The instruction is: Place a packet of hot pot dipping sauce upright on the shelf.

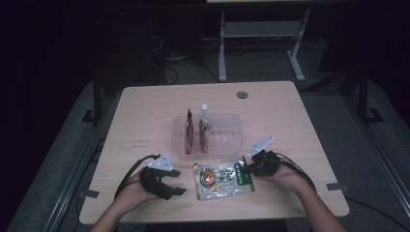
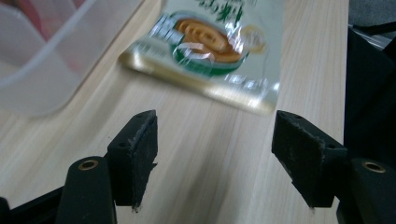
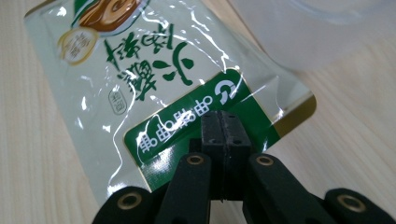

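Jaws, right: the right gripper (image 1: 252, 168) has its jaws pressed together on the green end of the snack pouch (image 1: 221, 179), pinching the thin film at its edge.
Jaws, left: the left gripper (image 1: 170, 181) stands with jaws wide apart and nothing between them, just beside the pouch's other end, aimed at it.
Pouch: flat on the worktop (image 1: 145, 121), near the front edge, between the two grippers; glossy film with green print and a food picture (image 2: 205, 37).
Container: a clear plastic tub (image 1: 180, 145) sits just behind the pouch, holding two upright sachets, one dark red (image 1: 189, 130) and one with a white cap (image 1: 205, 126).
Step, as judged: the pouch is being drawn or lifted by one end, likely toward the tub.
Risk, slip: the grip is on a narrow strip of slick film; a quick pull could let it slide out.
Risk, sag: held by one end, the pouch may droop and catch the tub's rim.
Risk, knock: swinging it in could tip the standing sachets.
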### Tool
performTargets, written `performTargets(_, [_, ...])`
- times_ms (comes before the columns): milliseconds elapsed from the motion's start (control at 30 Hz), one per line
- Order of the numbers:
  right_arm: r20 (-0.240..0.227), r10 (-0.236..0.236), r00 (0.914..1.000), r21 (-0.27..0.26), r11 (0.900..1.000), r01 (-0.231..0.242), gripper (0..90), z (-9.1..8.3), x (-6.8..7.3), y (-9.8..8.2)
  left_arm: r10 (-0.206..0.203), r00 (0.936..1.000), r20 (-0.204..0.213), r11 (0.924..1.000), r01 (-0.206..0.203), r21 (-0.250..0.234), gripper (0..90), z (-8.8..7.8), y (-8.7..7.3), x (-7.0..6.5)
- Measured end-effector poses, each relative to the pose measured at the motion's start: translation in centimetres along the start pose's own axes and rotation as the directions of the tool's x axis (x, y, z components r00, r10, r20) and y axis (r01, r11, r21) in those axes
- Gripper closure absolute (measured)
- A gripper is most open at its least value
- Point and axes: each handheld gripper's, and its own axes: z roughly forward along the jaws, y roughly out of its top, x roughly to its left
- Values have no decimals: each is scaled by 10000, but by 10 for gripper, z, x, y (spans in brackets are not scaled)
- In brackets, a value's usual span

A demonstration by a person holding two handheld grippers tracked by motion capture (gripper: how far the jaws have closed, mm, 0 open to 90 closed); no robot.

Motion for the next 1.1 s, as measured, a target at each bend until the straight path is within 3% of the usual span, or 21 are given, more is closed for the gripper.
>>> performTargets(100, [-78,-90,9999,-48,9999,90,868,3,5,4,240,9995,-188,9997,-240,-18,318,5,7,-1])
performTargets(267, [-100,789,9968,-331,9963,-792,765,-10,10,4,612,9973,-412,9980,-617,-127,316,20,24,2])
performTargets(400, [-145,989,9950,-399,9942,-994,676,-16,15,-2,755,9962,-440,9968,-765,-216,307,37,38,3])
performTargets(633, [-218,1137,9933,-701,9909,-1150,600,-27,22,-15,1547,9848,-790,9879,-1532,253,265,61,53,0])
performTargets(667, [-334,1333,9905,-740,9880,-1355,600,-29,23,-15,1507,9853,-803,9885,-1489,277,265,63,54,0])
performTargets(933, [-506,1252,9908,-748,9889,-1287,598,-28,22,-15,1531,9838,-935,9881,-1510,291,236,75,55,1])
performTargets(1100, [-601,1330,9893,-668,9883,-1370,590,-25,21,-16,1560,9840,-862,9863,-1505,672,228,82,54,1])
